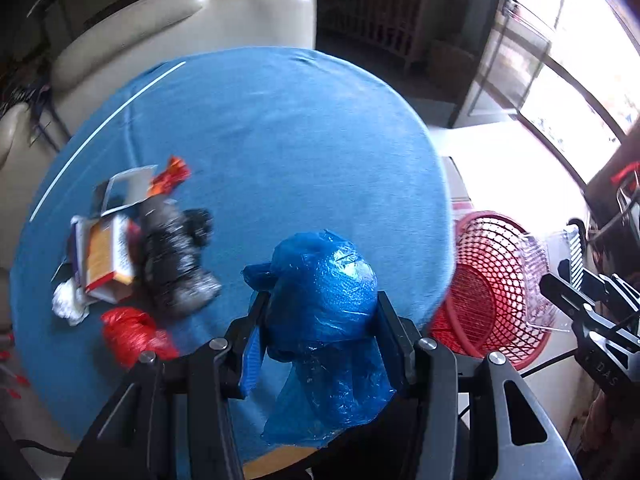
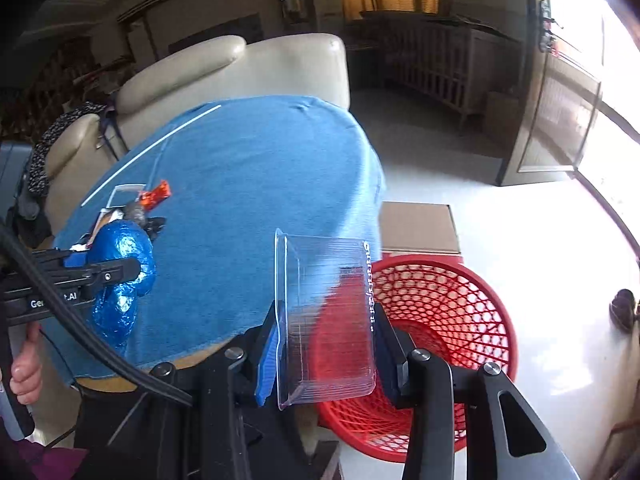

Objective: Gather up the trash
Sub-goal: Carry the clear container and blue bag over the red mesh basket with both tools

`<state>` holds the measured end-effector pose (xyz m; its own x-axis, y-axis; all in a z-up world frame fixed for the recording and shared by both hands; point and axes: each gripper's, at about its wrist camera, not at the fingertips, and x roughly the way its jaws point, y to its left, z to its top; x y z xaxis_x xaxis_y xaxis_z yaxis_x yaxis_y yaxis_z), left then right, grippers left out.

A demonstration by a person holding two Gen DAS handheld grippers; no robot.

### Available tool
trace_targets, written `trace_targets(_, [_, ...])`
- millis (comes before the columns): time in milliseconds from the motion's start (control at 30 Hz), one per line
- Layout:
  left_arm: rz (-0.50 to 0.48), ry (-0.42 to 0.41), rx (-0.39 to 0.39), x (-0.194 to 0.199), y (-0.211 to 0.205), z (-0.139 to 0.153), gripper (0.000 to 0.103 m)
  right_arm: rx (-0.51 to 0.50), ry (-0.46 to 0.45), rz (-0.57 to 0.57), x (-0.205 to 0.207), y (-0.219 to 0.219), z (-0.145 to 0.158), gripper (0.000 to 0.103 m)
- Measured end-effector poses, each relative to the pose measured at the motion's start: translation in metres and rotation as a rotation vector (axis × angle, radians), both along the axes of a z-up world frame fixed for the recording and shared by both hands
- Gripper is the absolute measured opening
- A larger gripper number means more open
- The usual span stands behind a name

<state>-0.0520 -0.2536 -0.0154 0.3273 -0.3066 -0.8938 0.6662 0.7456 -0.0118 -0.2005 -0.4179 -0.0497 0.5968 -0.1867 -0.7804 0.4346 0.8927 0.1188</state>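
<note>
The right tool (image 2: pixel 326 344), gripping a clear ribbed plastic tray (image 2: pixel 326 316), is nearer the red mesh basket (image 2: pixel 452 312) on the floor; the left tool (image 1: pixel 320 320), gripping a crumpled blue plastic bag (image 1: pixel 324 300), is over the worktop (image 1: pixel 280 140) beside it.

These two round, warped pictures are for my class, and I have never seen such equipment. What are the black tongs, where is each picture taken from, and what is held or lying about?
No robot: a person holds a two-finger gripper in each hand, each carrying a wide-angle camera looking along its fingers. The left gripper is clamped on a crumpled blue plastic bag. The right gripper is clamped on a clear ribbed plastic tray, above a red mesh basket on the floor. On the round table under a blue cloth lie more scraps: an orange-and-white carton, a black-and-silver wrapper, a red plastic bag and white crumpled paper.
</note>
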Motion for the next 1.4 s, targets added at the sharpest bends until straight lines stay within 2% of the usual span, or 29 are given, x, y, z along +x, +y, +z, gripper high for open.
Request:
trace_targets(333, [-0.149,0.001,-0.017,-0.028,-0.067,0.006,0.052,-0.02,0.009,-0.071,-0.016,-0.024,-0.005,0.044])
trace_targets(700, [-0.253,0.003,-0.012,-0.04,-0.12,-0.001,0.052,-0.045,0.032,-0.133,-0.029,-0.046,-0.015,0.044])
trace_targets(1067, [-0.312,0.031,0.015,-0.047,-0.145,-0.019,0.052,-0.044,0.061,-0.172,-0.038,-0.06,-0.023,0.044])
trace_targets(1400, [-0.328,0.041,0.027,-0.052,-0.157,-0.027,0.052,-0.033,0.068,-0.199,-0.045,-0.071,-0.028,0.044])
